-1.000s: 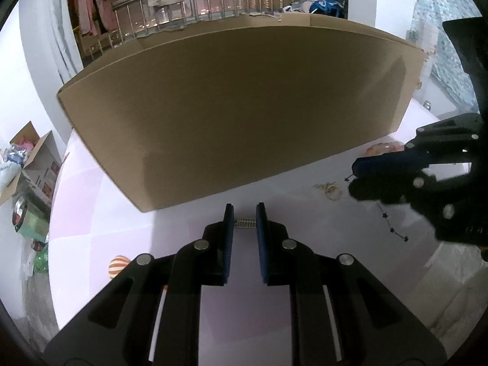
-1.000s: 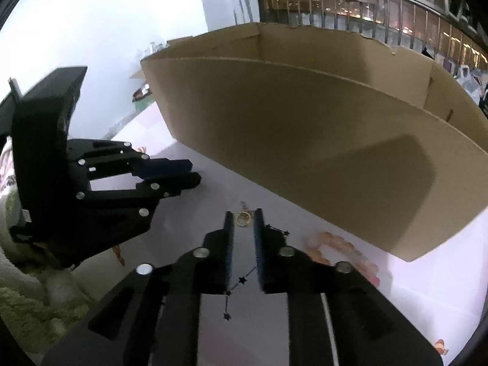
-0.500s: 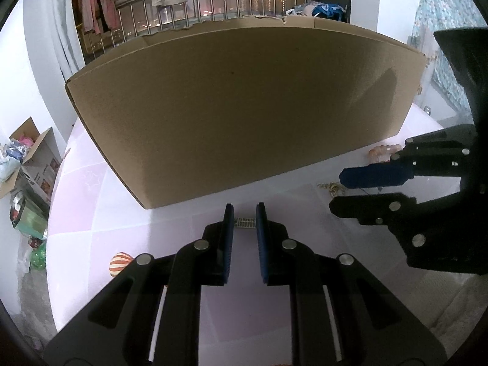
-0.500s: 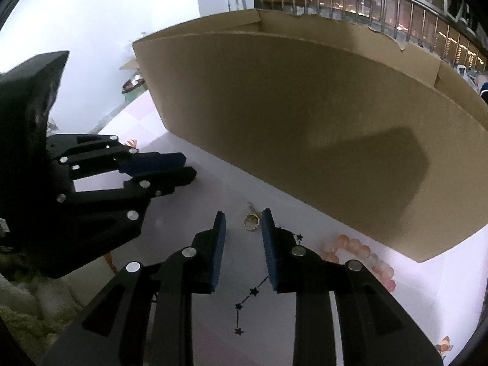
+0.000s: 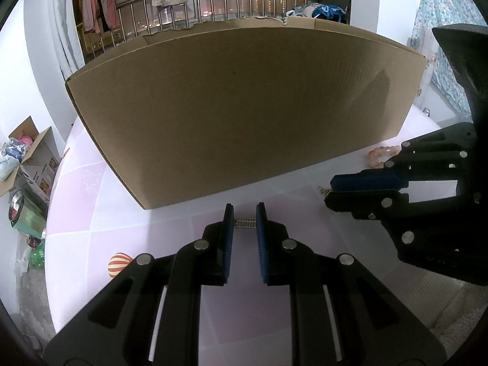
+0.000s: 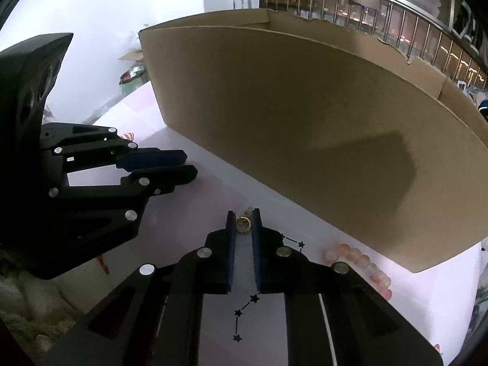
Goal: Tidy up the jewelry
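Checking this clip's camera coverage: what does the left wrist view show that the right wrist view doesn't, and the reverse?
Only the left wrist view shows the small silver piece clamped in the left gripper and the striped ball. Only the right wrist view shows the gold ring pinched by the right gripper and the black star chain. Both show the cardboard box, the pink bead bracelet and the pale pink tabletop.
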`<control>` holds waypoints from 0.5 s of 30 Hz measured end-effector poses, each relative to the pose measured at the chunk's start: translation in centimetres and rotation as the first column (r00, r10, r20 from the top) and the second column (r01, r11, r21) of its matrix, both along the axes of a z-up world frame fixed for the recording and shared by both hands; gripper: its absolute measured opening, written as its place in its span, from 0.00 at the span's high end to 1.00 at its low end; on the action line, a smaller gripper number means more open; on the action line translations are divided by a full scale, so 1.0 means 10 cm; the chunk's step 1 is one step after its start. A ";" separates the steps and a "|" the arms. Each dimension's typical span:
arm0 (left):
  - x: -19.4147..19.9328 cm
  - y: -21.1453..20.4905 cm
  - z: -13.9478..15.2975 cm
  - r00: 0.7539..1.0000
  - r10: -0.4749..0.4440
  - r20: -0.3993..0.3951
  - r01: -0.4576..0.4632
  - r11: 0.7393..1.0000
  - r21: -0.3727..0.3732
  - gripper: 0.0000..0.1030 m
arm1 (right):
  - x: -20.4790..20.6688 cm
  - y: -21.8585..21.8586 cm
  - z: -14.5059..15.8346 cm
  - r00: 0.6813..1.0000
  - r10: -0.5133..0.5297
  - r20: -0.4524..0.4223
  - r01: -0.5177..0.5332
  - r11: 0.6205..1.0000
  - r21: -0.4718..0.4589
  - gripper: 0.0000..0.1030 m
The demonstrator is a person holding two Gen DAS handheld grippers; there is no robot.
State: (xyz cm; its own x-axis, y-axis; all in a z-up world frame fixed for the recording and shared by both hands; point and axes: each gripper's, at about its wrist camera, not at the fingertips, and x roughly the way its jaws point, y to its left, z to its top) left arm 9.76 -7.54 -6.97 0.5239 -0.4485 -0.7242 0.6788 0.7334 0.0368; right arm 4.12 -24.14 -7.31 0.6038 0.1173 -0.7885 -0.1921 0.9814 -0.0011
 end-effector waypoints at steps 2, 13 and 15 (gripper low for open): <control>0.00 0.00 0.00 1.000 0.000 0.000 0.000 1.000 0.000 0.87 | 0.01 -0.01 0.02 1.000 -0.006 -0.003 0.006 1.000 0.011 0.96; 0.01 0.00 0.00 1.000 0.000 0.000 0.000 1.000 0.000 0.87 | -0.08 -0.04 0.08 1.000 0.015 -0.012 -0.014 0.998 0.067 0.97; 0.01 0.00 0.00 1.000 0.000 0.000 0.000 1.000 0.000 0.87 | -0.08 -0.05 0.09 1.000 0.020 -0.024 -0.018 0.996 0.087 0.97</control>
State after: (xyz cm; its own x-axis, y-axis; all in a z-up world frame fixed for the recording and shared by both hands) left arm 9.85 -7.57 -7.00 0.5236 -0.4485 -0.7243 0.6789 0.7333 0.0366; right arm 3.27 -24.68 -6.40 0.5810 0.1972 -0.7897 -0.2095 0.9737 0.0890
